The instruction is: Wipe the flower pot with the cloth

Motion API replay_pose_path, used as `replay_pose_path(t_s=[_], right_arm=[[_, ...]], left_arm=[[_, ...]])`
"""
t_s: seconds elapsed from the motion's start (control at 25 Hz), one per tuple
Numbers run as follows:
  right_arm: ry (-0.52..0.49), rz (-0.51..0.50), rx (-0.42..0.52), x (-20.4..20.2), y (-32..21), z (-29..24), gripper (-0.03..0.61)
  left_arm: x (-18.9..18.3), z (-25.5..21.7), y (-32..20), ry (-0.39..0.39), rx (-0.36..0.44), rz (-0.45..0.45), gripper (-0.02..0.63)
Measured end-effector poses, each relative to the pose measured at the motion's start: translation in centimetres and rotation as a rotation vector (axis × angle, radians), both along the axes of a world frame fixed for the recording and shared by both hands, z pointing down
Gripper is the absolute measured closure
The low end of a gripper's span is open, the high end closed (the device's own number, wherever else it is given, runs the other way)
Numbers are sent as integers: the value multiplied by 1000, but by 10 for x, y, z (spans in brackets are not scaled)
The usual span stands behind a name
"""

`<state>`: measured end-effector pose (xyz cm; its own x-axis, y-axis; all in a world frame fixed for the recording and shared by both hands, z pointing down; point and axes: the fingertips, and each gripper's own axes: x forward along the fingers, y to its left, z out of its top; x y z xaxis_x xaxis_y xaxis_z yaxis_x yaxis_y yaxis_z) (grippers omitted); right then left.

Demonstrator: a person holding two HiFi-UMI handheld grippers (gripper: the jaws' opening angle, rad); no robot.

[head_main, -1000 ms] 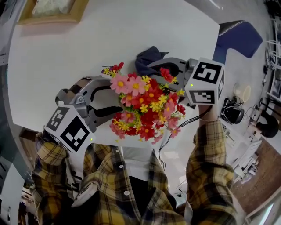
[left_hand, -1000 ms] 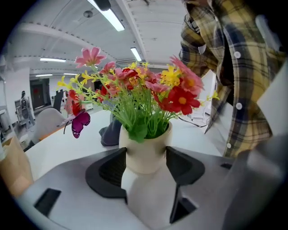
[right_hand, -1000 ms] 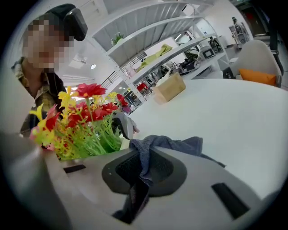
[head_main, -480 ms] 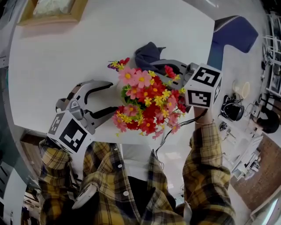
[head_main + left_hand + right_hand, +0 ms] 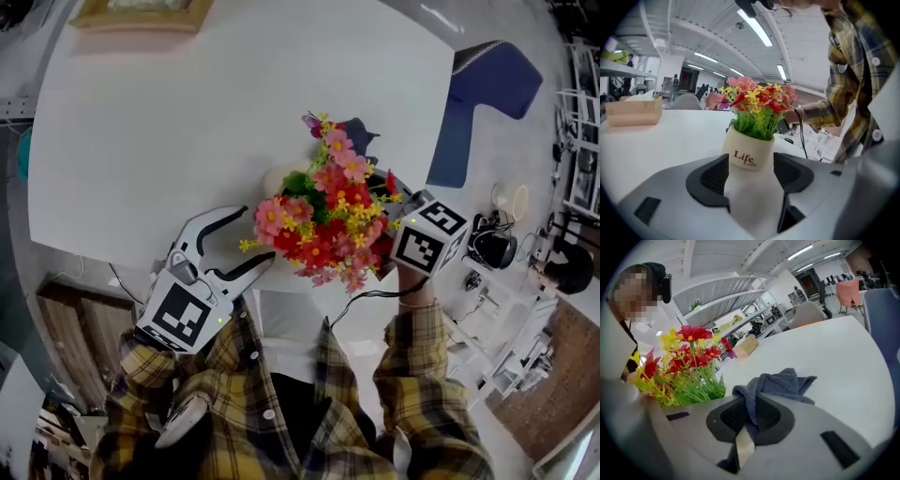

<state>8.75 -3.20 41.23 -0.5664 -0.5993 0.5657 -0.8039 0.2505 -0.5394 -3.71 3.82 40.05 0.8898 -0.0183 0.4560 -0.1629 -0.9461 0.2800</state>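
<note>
Left tool (image 5: 255,234) drawn back, spread — flower pot (image 5: 749,152) just ahead; right tool (image 5: 747,414) pinching cloth (image 5: 780,383).

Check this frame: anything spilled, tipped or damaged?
Nothing stands out. The pot stands on the table, flowers intact, ahead of the open left claw; the right claw pinches the cloth.

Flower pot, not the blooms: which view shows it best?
Left gripper view: the flower pot shows its printed side between open jaws. Head view shows only a rim sliver under flowers; right gripper view, flowers only.
</note>
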Motion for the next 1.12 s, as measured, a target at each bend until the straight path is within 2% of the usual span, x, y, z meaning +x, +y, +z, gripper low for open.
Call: replay_pose_path(t_s=[0.16, 0.36, 0.6, 0.76, 0.88, 1.0, 1.12], right_arm=[[-12, 98, -16, -7, 28, 1, 568], [-72, 164, -52, -9, 47, 8, 568], [-97, 146, -75, -35, 78, 4, 568], [-128, 135, -88, -47, 86, 6, 568], [-140, 128, -99, -55, 90, 7, 568], [-145, 119, -99, -59, 92, 8, 567], [-139, 105, -92, -57, 89, 9, 568]], left_arm=[[0, -1, 23, 22, -71, -48, 289], [7, 11, 28, -23, -59, -80, 256], [1, 8, 34, -24, -39, -124, 228], [6, 8, 25, -15, -34, -163, 166], [7, 9, 16, -29, -5, -183, 166], [6, 9, 11, -25, 15, -170, 166], [4, 11, 11, -34, 21, -115, 166]])
